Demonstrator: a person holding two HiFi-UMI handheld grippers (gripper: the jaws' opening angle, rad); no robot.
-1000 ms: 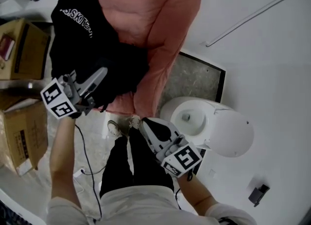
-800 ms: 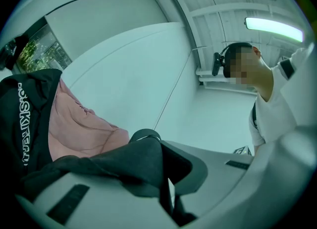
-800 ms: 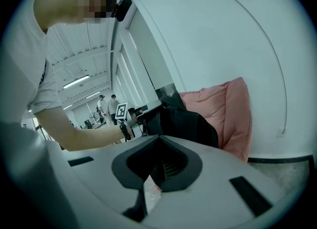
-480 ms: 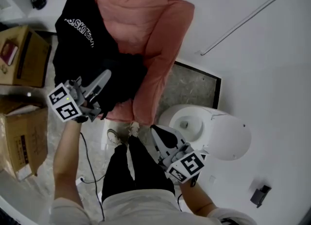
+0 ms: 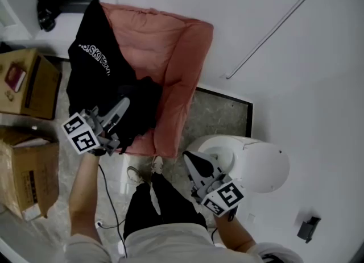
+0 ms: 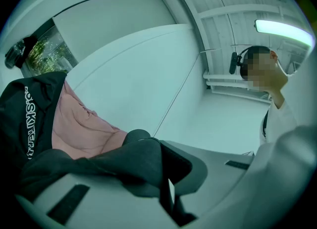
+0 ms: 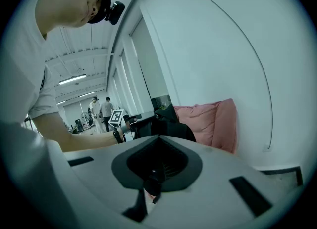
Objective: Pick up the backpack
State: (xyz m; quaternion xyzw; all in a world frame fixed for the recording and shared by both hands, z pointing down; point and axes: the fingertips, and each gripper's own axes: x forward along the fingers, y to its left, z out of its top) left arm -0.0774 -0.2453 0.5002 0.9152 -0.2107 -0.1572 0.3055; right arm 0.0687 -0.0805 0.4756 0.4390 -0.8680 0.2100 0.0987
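Note:
A black backpack (image 5: pixel 94 74) with white lettering lies on a pink armchair (image 5: pixel 170 51). My left gripper (image 5: pixel 124 104) is at the backpack's near edge, shut on a dark strap (image 6: pixel 131 161) of it. In the left gripper view the strap runs across the closed jaws, with the backpack (image 6: pixel 22 124) and the armchair (image 6: pixel 84 131) behind. My right gripper (image 5: pixel 190 159) hangs apart to the right, over my legs, shut with nothing in it. The right gripper view shows its jaws (image 7: pixel 153 176) closed, and beyond them the backpack (image 7: pixel 171 121) on the armchair (image 7: pixel 215 119).
Two cardboard boxes (image 5: pixel 25 80) (image 5: pixel 25 168) stand at the left. A white round stool (image 5: pixel 253 162) is right of my legs, by a dark floor mat (image 5: pixel 219 111). A cable (image 5: pixel 108 193) trails on the floor. Two people (image 7: pixel 101 109) stand far off.
Both grippers have lifted a little. The left keeps its hold on the strap at the backpack's edge. The right has drifted away from the armchair, toward the white stool.

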